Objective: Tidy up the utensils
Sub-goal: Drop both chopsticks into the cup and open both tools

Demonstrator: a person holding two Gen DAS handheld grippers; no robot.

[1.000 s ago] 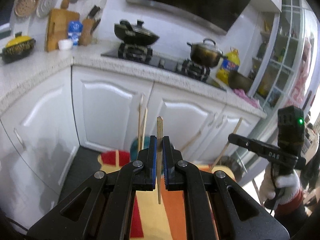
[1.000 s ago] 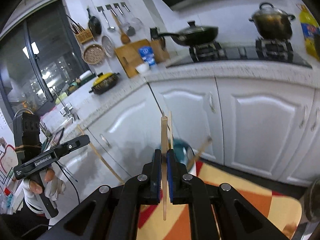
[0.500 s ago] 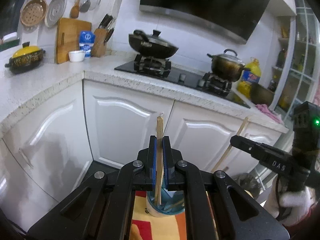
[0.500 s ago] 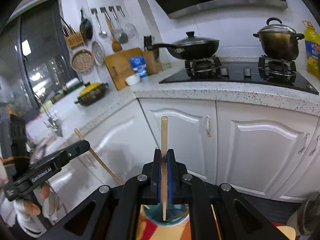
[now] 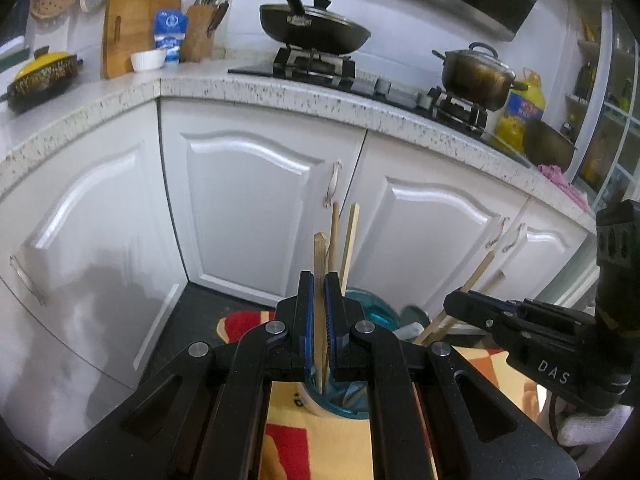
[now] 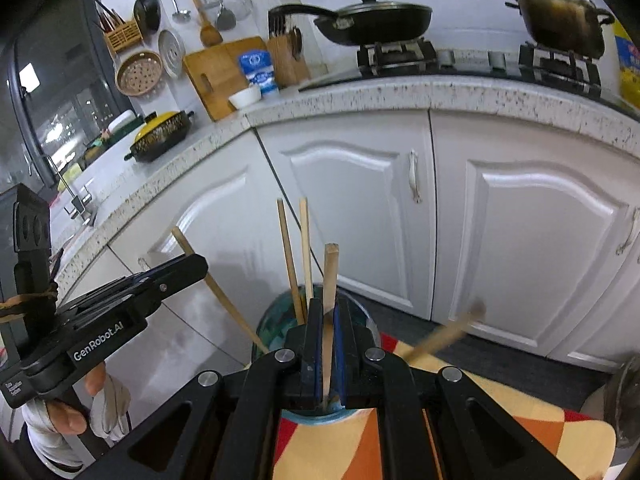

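Tools both clamped: left tool [image 5: 319,296] & right tool [image 6: 329,320] each pinching chopstick [image 5: 319,256].

A home kitchen. Ahead of the hand-held gripper and above it runs a speckled stone countertop [image 5: 256,94] over white panelled cabinet doors [image 5: 248,200]. On the gas hob [image 5: 316,66] sit a lidded black wok [image 5: 314,28] and, further right, a lidded metal pot [image 5: 476,72] — beside it a yellow oil bottle [image 5: 520,110]. To the upper left stand a wooden cutting board [image 5: 132,28], a knife block [image 5: 198,34] and a yellow-lidded casserole [image 5: 40,74]. In the right wrist view, ladles and spatulas [image 6: 204,4] hang on the wall — a sink tap [image 6: 76,196] shows far left.
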